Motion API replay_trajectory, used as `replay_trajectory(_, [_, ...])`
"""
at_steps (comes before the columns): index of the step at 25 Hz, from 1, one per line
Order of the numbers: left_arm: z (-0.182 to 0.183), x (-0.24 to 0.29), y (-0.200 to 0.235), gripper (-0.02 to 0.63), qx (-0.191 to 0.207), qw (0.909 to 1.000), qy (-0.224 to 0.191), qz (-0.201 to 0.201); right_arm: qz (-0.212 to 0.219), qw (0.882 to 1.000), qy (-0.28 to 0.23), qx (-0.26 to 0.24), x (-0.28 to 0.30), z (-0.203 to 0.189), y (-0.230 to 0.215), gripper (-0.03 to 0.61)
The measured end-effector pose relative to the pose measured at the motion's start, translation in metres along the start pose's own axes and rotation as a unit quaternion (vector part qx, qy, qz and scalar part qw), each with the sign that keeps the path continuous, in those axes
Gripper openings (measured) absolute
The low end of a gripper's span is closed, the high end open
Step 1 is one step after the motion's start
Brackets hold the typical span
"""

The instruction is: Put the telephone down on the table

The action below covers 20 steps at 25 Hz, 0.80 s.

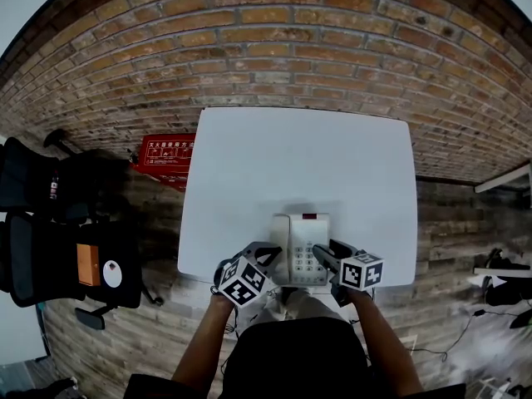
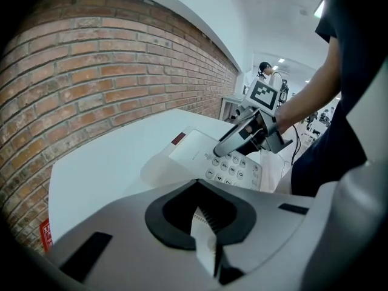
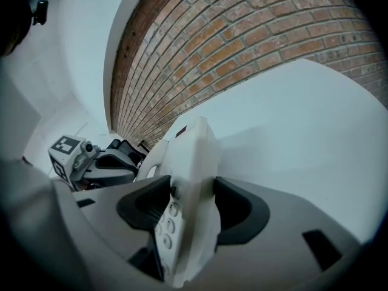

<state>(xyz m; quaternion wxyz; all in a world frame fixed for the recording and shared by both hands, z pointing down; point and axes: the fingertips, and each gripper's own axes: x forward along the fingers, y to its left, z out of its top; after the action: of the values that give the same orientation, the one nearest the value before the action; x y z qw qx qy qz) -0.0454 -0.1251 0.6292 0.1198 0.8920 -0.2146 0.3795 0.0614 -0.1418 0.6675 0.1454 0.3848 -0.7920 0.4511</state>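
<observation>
Phone (image 1: 301,248): at the near edge of the white tabletop (image 1: 291,156), keypad up.
Right claw (image 1: 321,258): grasping the phone's right side.
Left claw (image 1: 271,253): clenched, empty, just beside the phone's left side.

Head view overhead; gripper views close (share telephone (image 1: 303,233)).

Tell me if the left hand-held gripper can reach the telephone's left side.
Probably yes: the left hand-held gripper sits shut beside the telephone, nothing between; the right hand-held gripper clamps the other edge.
</observation>
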Motion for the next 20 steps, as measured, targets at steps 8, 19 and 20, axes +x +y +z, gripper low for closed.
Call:
replay_trajectory(8, [0.006, 0.005, -0.007, 0.006, 0.012, 0.9998, -0.006, -0.012, -0.010, 1.000, 0.017, -0.003, 0.001, -0.005, -0.004, 0.229])
replay_trajectory(19, [0.007, 0.007, -0.007, 0.006, 0.013, 0.9998, -0.008, -0.011, -0.016, 1.000, 0.014, -0.006, -0.009, -0.006, -0.009, 0.229])
replay_trajectory(20, [0.007, 0.007, -0.007, 0.006, 0.013, 0.9998, -0.007, -0.010, -0.016, 1.000, 0.013, -0.006, -0.010, -0.006, -0.009, 0.229])
